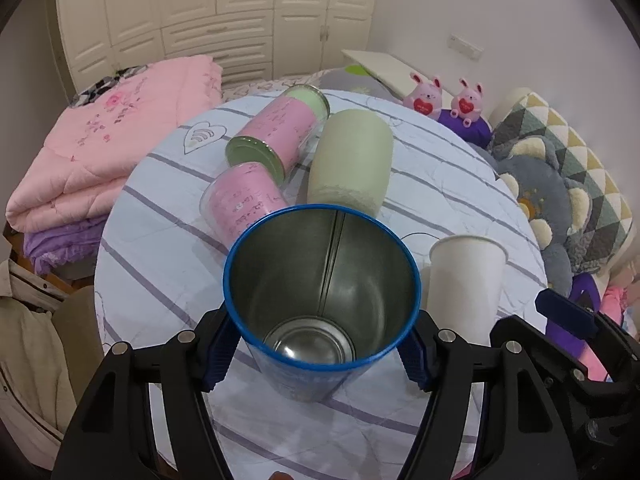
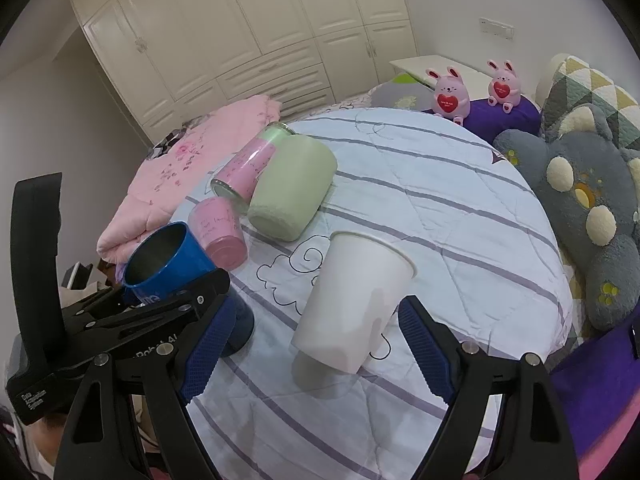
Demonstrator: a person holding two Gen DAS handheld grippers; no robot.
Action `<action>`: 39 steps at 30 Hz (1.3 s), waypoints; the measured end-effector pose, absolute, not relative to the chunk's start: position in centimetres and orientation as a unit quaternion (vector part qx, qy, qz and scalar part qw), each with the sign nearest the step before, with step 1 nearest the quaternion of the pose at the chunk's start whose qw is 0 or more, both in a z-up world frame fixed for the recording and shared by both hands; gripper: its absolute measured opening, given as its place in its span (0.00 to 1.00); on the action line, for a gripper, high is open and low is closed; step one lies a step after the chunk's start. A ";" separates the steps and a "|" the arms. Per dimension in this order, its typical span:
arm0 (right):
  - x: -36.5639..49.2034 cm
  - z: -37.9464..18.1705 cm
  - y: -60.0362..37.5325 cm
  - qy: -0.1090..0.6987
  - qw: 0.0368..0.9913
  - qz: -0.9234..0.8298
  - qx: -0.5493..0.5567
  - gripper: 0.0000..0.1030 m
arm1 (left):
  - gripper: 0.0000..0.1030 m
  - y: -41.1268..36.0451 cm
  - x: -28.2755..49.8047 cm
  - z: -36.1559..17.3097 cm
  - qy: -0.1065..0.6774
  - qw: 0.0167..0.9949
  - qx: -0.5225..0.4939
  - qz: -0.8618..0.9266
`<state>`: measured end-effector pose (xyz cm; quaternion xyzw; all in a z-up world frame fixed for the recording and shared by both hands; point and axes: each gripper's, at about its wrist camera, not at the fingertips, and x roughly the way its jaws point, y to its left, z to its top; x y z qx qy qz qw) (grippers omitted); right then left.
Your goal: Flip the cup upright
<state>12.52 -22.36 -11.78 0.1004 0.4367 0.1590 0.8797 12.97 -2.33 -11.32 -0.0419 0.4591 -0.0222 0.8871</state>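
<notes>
A blue metal cup [image 1: 320, 300] stands upright with its mouth up, between the blue pads of my left gripper [image 1: 320, 354], which press its sides. It also shows in the right wrist view [image 2: 168, 264], held by the left gripper [image 2: 176, 300]. A white paper cup [image 2: 352, 300] stands upright on the striped cloth, between the open fingers of my right gripper [image 2: 320, 356], which do not touch it. It also shows in the left wrist view [image 1: 464, 280]. A pale green cup [image 1: 352, 160] lies on its side. A small pink cup [image 1: 244, 204] stands mouth down.
A pink and green can [image 1: 276, 132] lies on its side behind the pink cup. The round table has a striped cloth [image 2: 440, 220]. A folded pink quilt [image 1: 100, 152] lies left, grey plush cushions [image 2: 580, 200] right, and two pink bunny toys [image 2: 452, 92] behind.
</notes>
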 end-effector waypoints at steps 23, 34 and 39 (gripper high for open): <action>12.2 -11.7 -22.1 0.440 0.879 0.157 0.096 0.83 | 0.77 -2.3 12.4 -11.5 0.453 0.891 -0.035 -0.011; 11.4 -10.2 -21.9 0.425 0.887 0.156 0.091 0.82 | 0.93 -1.0 10.7 -10.0 0.434 0.900 -0.049 -0.009; 10.5 -9.0 -21.5 0.411 0.894 0.158 0.082 0.82 | 0.94 -0.6 9.1 -8.6 0.417 0.908 -0.049 -0.007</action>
